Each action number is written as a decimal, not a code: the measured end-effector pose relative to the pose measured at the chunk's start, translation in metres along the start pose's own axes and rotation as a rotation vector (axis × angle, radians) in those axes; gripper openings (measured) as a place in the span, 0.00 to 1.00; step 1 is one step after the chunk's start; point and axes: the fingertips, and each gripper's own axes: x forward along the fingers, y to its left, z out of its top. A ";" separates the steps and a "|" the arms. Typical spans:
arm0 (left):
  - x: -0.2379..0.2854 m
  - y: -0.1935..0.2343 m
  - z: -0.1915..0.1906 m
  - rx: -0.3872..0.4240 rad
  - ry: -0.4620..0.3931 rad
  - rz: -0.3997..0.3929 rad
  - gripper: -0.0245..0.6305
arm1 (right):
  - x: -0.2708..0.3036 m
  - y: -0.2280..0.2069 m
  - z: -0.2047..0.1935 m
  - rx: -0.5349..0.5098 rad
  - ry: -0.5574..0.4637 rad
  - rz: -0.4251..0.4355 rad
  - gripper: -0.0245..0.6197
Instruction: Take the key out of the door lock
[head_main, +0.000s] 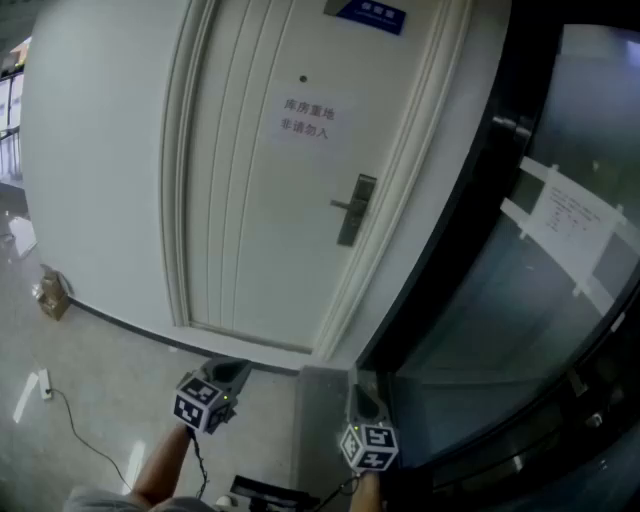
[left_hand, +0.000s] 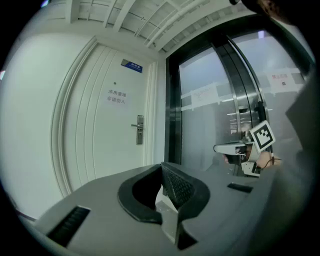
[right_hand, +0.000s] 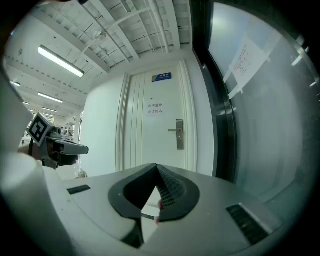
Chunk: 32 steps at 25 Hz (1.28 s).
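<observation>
Key (right_hand: 149, 216) pinched between right fingers (right_hand: 172, 189), well apart from door lock (right_hand: 179, 134).

White wall (head_main: 100, 180) meets glossy floor (head_main: 90, 400) beside glass partition (head_main: 520, 320).

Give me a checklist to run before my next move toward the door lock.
1. Door closed: ok.
2. Lock plate in view: ok, all three views show it.
3. Key seen in lock: cannot tell, too small from here.
4. Right gripper open: not ok, shut; a thin pink-tipped bit shows low between its jaws, unidentifiable.
5. Left gripper open: not ok, shut.
6. Within reach of lock plate: not ok, both held well short.
</observation>
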 end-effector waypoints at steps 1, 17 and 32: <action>0.000 -0.001 0.000 0.000 0.001 -0.001 0.03 | 0.000 0.000 0.000 0.003 0.000 0.004 0.05; 0.010 -0.006 0.002 0.011 0.006 -0.001 0.03 | 0.000 -0.010 0.002 0.042 -0.024 0.018 0.06; 0.023 -0.016 0.006 0.030 0.005 0.022 0.03 | 0.007 -0.025 -0.001 0.007 -0.009 0.035 0.06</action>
